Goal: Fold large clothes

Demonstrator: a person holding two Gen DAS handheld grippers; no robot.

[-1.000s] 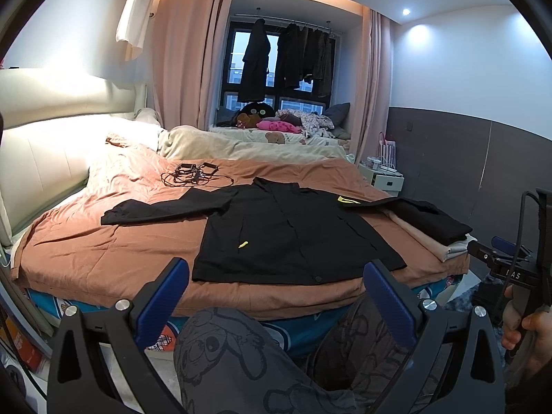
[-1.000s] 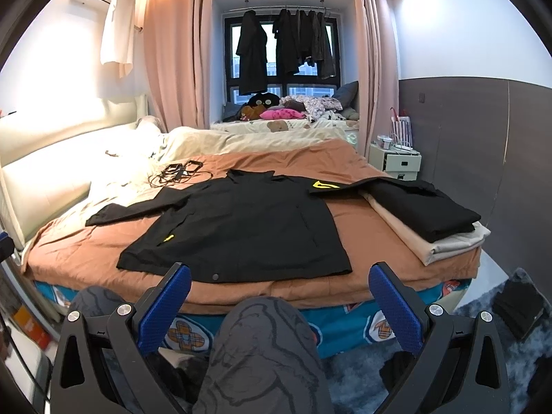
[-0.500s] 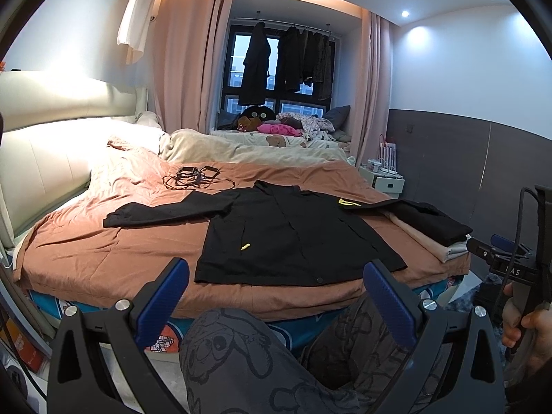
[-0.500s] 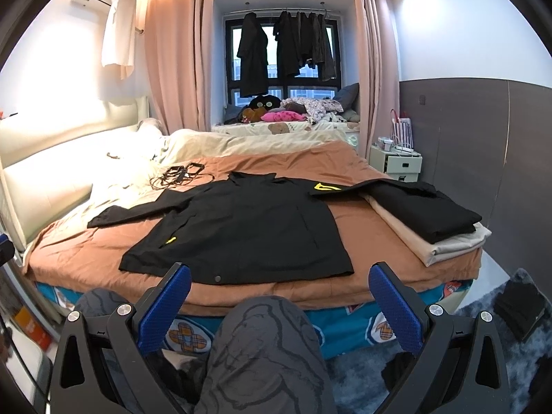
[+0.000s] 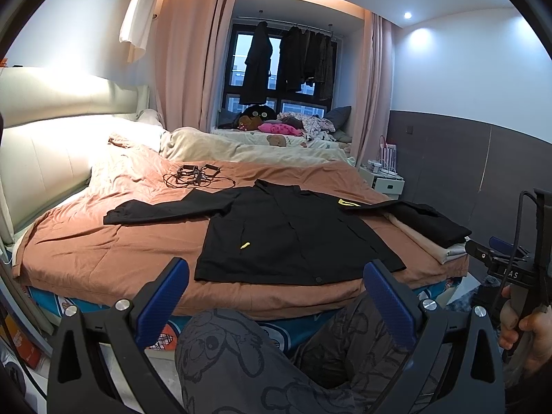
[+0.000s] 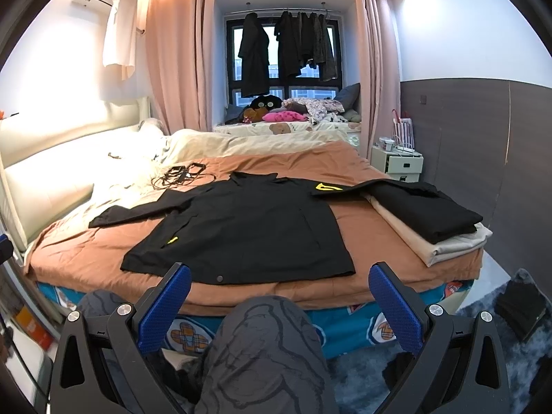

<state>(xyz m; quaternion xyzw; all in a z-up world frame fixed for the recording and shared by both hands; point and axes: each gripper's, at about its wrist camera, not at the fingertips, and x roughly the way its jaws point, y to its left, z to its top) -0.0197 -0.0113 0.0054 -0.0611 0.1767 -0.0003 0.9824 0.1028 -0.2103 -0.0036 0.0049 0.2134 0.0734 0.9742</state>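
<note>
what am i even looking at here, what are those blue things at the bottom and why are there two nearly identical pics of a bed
The blue things are the padded fingers of two handheld grippers. A person holds one in each hand, and each carries a wide-angle camera looking forward along its fingers, so there are two similar pictures. One shows the left gripper, the other the right gripper. Both are open and hold nothing. The person's patterned trouser legs show below them.

On the bed a black jacket lies spread flat, sleeves out, not yet folded. Its right sleeve rests on a stack of folded clothes at the bed's right edge. A tangle of cables lies further back.
</note>
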